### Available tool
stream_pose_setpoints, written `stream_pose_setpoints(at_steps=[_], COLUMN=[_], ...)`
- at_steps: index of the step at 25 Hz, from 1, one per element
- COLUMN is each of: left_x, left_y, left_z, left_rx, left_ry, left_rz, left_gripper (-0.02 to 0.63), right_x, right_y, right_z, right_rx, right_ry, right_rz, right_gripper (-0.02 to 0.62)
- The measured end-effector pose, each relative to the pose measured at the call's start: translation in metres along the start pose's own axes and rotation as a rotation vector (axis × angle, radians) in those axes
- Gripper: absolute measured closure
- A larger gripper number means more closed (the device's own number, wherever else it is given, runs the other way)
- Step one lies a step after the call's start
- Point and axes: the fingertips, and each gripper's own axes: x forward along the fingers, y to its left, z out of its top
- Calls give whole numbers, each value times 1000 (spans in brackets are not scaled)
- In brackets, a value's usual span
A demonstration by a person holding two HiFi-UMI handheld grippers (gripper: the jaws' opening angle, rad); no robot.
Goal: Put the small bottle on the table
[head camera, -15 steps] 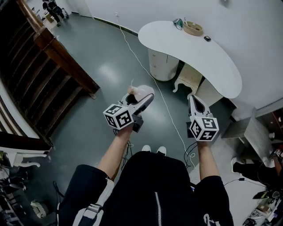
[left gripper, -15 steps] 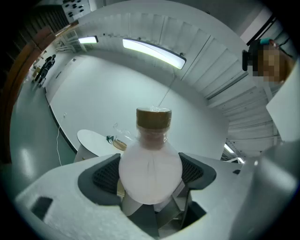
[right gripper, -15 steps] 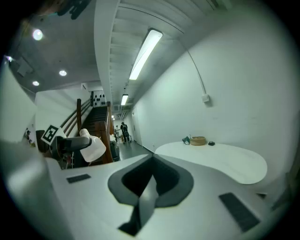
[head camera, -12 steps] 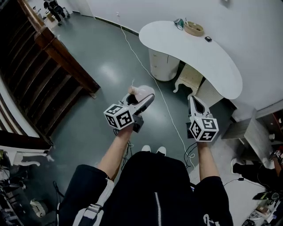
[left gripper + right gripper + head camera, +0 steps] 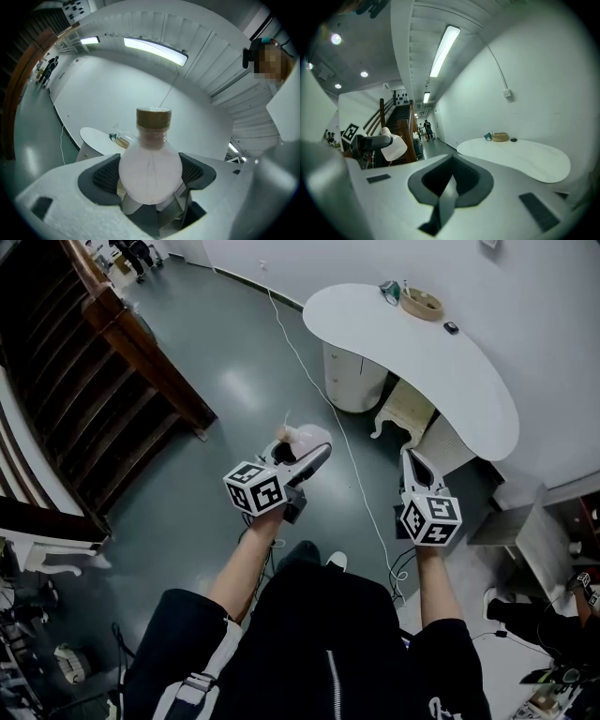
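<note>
A small whitish bottle (image 5: 307, 437) with a tan cap sits between the jaws of my left gripper (image 5: 300, 454), which is shut on its round body. In the left gripper view the bottle (image 5: 150, 176) fills the middle, cap upward, with both dark pads (image 5: 104, 176) pressed on its sides. My right gripper (image 5: 411, 456) is held level at the right, shut and empty; its jaws meet in the right gripper view (image 5: 449, 180). The white curved table (image 5: 422, 362) stands ahead, beyond both grippers. From the right gripper view I also see the bottle (image 5: 393, 147) and the table (image 5: 520, 157).
On the table's far end sit a wicker basket (image 5: 421, 305), a teal item (image 5: 389, 292) and a small dark object (image 5: 452, 328). A wooden stair railing (image 5: 141, 362) runs along the left. A white cable (image 5: 319, 399) crosses the grey floor. Grey furniture (image 5: 525, 521) stands at right.
The person has stepped forward a little, so the table and railing sit slightly nearer and shifted right. Both grippers keep their pose; the bottle stays held.
</note>
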Motion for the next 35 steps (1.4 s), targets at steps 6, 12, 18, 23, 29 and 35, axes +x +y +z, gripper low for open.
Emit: stream_pose_setpoints(at_steps=[6, 12, 18, 23, 29, 35], left_x=[7, 34, 82, 124, 159, 189], left_y=[8, 37, 90, 144, 205, 238], left_z=[-7, 12, 37, 68, 100, 115], left_rx=[-7, -14, -18, -20, -19, -42], left_ry=[4, -7, 12, 45, 87, 98], left_rz=[21, 12, -18, -47, -77, -96], left_gripper=[219, 219, 219, 219, 219, 219], right_x=[14, 52, 118, 187, 252, 285], right_y=[-5, -13, -29, -39, -42, -56], right_z=[-5, 4, 17, 39, 53, 60], right_rx=[2, -7, -15, -1, 7, 6], right_ry=[16, 22, 32, 32, 35, 57], right_rz=[21, 22, -5, -40, -87, -122], right_gripper=[592, 592, 592, 592, 592, 592])
